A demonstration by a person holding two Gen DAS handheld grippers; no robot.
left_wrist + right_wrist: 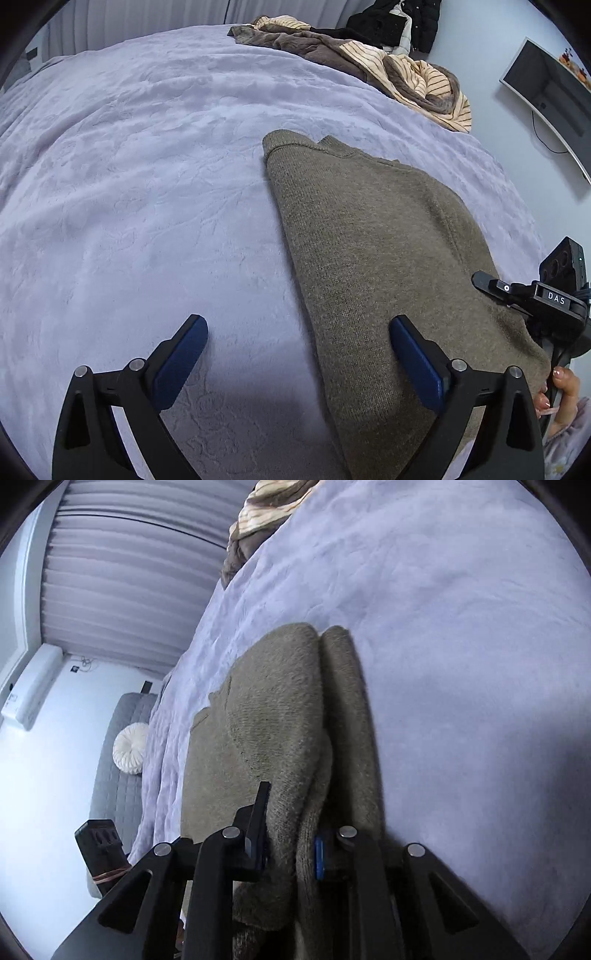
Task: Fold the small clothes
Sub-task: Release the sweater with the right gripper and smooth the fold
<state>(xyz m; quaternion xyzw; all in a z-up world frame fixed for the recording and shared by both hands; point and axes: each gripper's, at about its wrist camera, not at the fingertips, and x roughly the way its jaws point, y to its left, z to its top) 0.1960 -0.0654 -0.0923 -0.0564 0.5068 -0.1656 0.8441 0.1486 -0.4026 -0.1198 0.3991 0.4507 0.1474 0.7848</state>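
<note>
The olive-brown knit garment (373,251) lay on the lilac bedspread (129,184), already doubled lengthwise, so the fold looked partly done. The right gripper (291,834) had its jaws clamped on a bunched edge of the knit, apparently for a further fold. The left gripper (299,347) stood wide apart and empty, over the garment's left edge. At one o'clock in the left wrist view, a heap of striped and brown clothes (369,62) remained unfolded.

I see an olive-brown knit sweater (373,236) on my lavender embossed bedspread (147,184). At one o'clock lies a cream garment with dark stripes (424,81), then a black jacket (399,22). My gripper pads (181,358) are blue on black fingers. The curtain (122,576) is pale lilac.
</note>
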